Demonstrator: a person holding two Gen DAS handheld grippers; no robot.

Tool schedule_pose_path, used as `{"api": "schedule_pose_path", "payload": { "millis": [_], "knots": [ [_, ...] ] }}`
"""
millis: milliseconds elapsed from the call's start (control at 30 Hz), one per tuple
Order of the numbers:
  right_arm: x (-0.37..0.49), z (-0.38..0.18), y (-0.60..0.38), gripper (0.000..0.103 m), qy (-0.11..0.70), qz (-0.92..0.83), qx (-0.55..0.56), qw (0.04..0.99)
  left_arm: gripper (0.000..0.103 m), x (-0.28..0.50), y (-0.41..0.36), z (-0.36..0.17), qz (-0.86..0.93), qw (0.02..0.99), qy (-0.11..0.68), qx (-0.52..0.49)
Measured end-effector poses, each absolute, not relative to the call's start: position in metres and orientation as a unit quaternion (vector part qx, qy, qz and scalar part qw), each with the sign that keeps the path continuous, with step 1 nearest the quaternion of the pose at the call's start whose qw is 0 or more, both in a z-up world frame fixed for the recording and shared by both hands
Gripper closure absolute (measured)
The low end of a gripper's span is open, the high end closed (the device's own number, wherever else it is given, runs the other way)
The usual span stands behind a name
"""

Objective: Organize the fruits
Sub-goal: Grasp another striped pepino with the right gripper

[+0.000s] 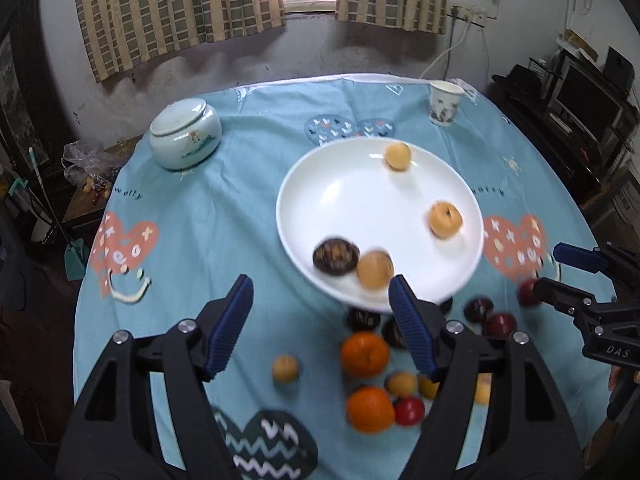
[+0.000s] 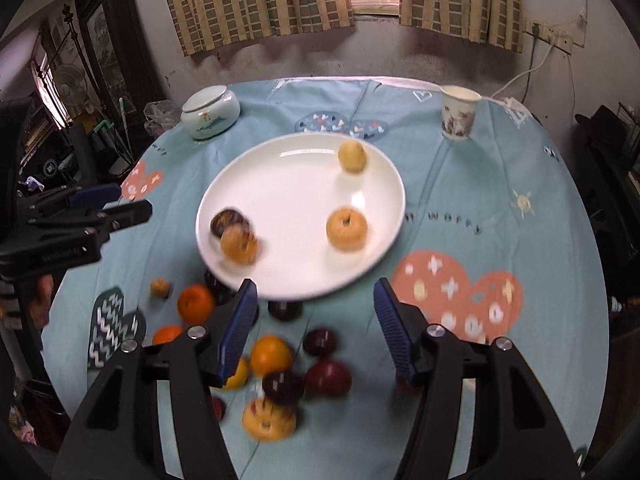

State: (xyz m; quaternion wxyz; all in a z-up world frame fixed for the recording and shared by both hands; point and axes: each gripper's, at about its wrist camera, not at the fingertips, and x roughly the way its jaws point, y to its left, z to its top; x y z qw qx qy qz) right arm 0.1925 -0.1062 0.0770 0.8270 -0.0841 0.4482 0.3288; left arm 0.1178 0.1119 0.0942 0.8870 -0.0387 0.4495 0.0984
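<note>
Looking along the left hand-held gripper point(image 1: 322, 300), its blue-padded jaws stand wide apart with nothing between them, above a worktop point(image 1: 224, 208) covered in a pale blue patterned cloth. Just ahead sits a white plate point(image 1: 340, 200) holding three yellow fruits point(image 1: 445, 219) and one dark fruit point(image 1: 335, 256). Near the gripper, loose on the cloth, lie two oranges point(image 1: 364, 354), small yellow fruits and dark red ones. A lidded ceramic jar point(image 1: 186, 134) stands at the far left, a paper cup point(image 1: 445, 103) at the far right. The right hand-held gripper point(image 1: 550, 270) enters from the right edge.

From the right wrist view, the right hand-held gripper point(image 2: 316, 300) is likewise spread wide and empty, its fingers near the plate's point(image 2: 288, 184) front rim. Oranges point(image 2: 271, 355), dark red fruits point(image 2: 328, 378) and a yellow one point(image 2: 269, 420) lie scattered below the plate. The left hand-held gripper point(image 2: 132, 202) shows at the left edge.
</note>
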Motion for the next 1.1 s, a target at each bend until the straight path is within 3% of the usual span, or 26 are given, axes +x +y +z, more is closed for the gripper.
{"api": "schedule_pose_path", "payload": {
  "millis": [400, 700, 867, 1100],
  "knots": [
    [0.137, -0.002, -0.131, 0.042, 0.539, 0.306, -0.061, 0.783, 0.031, 0.04, 0.088, 0.043, 0.062, 0.851, 0.52, -0.051],
    [0.163, 0.016, -0.106, 0.041, 0.516, 0.327, -0.019, 0.791, 0.03, 0.033, 0.089, 0.051, 0.065, 0.851, 0.517, -0.06],
    [0.162, 0.007, -0.083, 0.04, 0.551, 0.362, -0.023, 0.751, 0.029, 0.03, 0.09, 0.044, 0.066, 0.844, 0.527, -0.071],
    [0.136, 0.021, -0.092, 0.04, 0.517, 0.375, -0.088, 0.764, 0.029, 0.031, 0.097, 0.04, 0.071, 0.842, 0.529, -0.083]
  ]
}}
